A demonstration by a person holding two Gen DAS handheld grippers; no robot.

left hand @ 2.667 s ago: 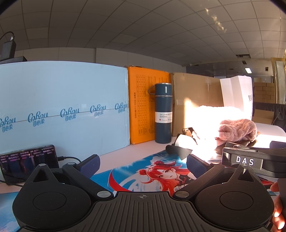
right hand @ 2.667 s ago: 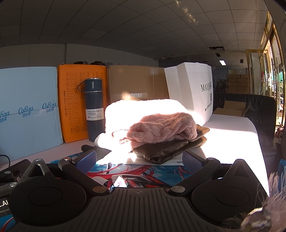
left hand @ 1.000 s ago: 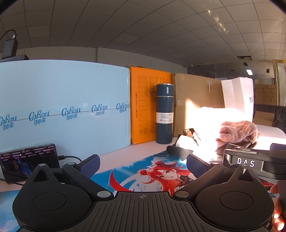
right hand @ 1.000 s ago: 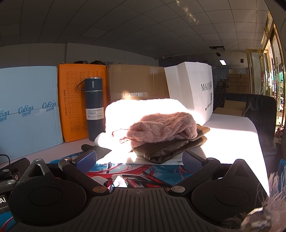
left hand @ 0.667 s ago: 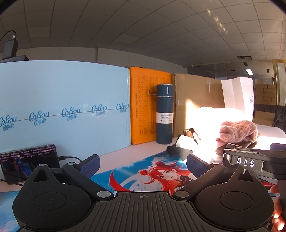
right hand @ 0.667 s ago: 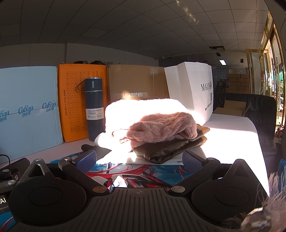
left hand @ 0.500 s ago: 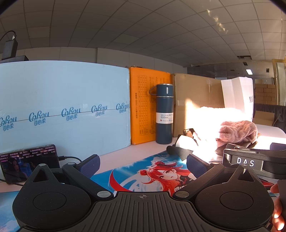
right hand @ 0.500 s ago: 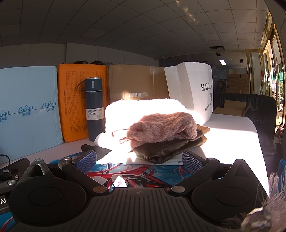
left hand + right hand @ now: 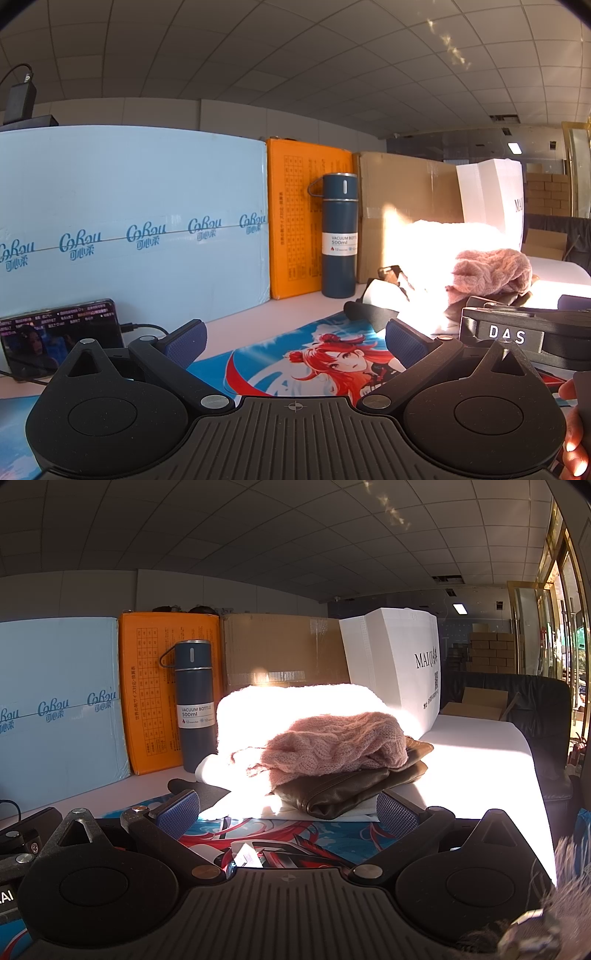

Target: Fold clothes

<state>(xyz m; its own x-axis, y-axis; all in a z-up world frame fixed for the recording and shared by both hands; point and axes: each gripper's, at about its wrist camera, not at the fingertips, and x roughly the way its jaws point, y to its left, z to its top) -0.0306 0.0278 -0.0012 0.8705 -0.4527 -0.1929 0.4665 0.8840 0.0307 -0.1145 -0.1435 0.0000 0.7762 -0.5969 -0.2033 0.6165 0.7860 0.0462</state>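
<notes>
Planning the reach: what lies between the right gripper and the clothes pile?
Only printed mat, seen in the right wrist view, between right gripper and clothes pile.

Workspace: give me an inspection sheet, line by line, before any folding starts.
Surface: white table, anime-print mat in front.
Job's things: pink knit sweater on top of a brown leather garment, with a white garment behind, in strong sunlight.
Clutter: blue vacuum bottle, phone, white bag, boxes along the back.
Grippers: left gripper and right gripper both open, holding nothing.
Cables: one plugged into the phone.
Surroundings: dark sofa at right.
</notes>
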